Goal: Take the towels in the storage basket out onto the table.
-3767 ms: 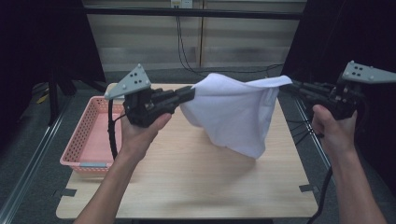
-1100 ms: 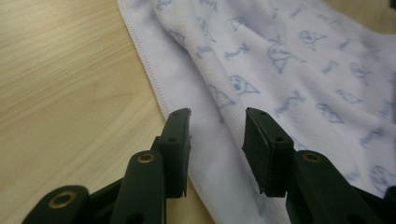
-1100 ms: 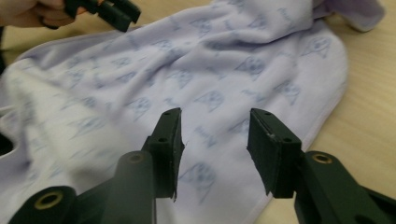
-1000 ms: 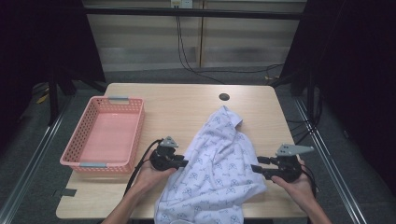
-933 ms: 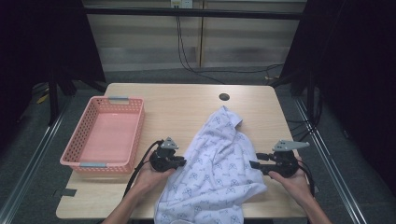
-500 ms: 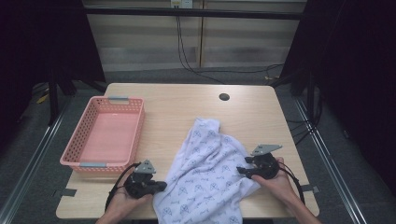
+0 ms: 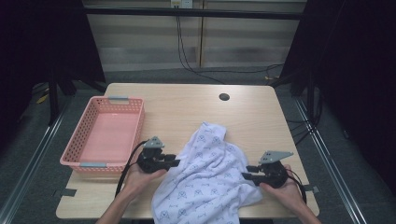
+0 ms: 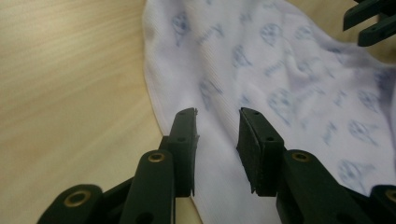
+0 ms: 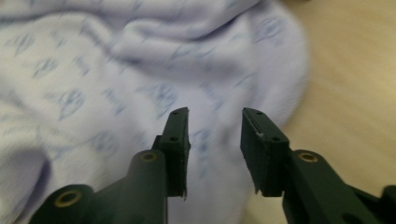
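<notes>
Cloth (image 7: pixel 205 182) — white with a small blue print — lies rumpled on the near half of the wooden counter (image 7: pixel 187 107), its lower edge reaching the counter's front edge. A pink basket (image 7: pixel 105 135) stands at the counter's left side, just beside the left hand-held gripper (image 7: pixel 175 162), and a small dark round hole (image 7: pixel 224 97) sits in the counter top toward the far edge, well apart from the cloth. Cables hang against the wall behind. From above, the left hand-held gripper points at the cloth's left edge and the right hand-held gripper (image 7: pixel 246 173) at its right edge, each held low in a hand with a cable trailing back; nothing lies between either one and the fabric. The left gripper view shows what the high view cannot: the jaws of the left hand-held gripper (image 8: pixel 217 128) stand apart with a clear gap, empty, over the cloth's (image 8: pixel 280 84) hem where it meets bare wood, and the other gripper's black tips show at the upper right corner. In the right gripper view the right hand-held gripper (image 9: pixel 215 126) is likewise parted and holding nothing — folds of the cloth (image 9: pixel 116 70) lie beneath, somewhat blurred, with wood at the right.
</notes>
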Demonstrator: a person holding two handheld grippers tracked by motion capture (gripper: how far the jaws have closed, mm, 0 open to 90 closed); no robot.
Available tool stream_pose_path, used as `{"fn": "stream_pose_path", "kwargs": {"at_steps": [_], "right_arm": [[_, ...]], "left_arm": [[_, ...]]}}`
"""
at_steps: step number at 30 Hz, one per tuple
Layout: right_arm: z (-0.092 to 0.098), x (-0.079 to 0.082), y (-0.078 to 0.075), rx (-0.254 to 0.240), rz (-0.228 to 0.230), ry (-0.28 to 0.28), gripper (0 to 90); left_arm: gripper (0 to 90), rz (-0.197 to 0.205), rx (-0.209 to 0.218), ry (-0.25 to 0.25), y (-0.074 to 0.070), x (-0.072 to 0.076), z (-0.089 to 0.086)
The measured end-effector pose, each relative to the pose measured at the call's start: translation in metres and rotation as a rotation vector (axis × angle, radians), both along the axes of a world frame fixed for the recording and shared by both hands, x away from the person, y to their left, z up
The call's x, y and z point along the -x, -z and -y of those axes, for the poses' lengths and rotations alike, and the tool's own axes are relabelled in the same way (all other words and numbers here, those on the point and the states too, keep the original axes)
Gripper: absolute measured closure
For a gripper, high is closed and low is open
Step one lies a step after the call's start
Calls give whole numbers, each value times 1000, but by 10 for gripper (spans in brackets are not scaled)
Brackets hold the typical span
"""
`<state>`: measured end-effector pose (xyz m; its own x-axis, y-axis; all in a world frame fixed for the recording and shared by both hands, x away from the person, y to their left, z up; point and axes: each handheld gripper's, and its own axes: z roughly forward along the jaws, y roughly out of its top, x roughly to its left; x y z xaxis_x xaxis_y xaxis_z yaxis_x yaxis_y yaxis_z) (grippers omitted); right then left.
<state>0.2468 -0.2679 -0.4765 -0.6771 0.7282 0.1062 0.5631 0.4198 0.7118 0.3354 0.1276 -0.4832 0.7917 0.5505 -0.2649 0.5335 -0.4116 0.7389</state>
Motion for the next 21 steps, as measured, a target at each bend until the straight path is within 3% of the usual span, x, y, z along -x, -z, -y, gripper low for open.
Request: {"fn": "stream_pose_path", "kwargs": {"at_steps": [5, 7, 10, 11, 12, 14, 16, 17, 21], "right_arm": [[-1, -43, -1, -13, 37, 63, 525], [-10, -63, 5, 4, 25, 71, 510], [-23, -83, 15, 15, 6, 76, 498], [-25, -87, 18, 13, -2, 77, 528], [-29, -91, 22, 26, -29, 75, 638], [-31, -92, 23, -2, -59, 60, 835], [-26, -90, 15, -37, -42, 74, 862], [-22, -89, 9, -60, -34, 79, 864], [3, -86, -24, -110, 52, 131, 869]], "left_arm": [[597, 5, -20, -46, 11, -28, 16], [529, -1, -31, -67, 16, -37, 24], [544, -25, -17, -62, 23, -42, 34], [595, -14, -20, -45, 24, -42, 38], [763, -2, -17, -41, 24, -41, 39], [864, -22, 10, -35, 23, -41, 37], [875, 2, 36, -48, 15, -38, 30], [875, 7, 81, -70, 6, -37, 23], [878, 73, 132, -117, -26, -35, -2]]}}
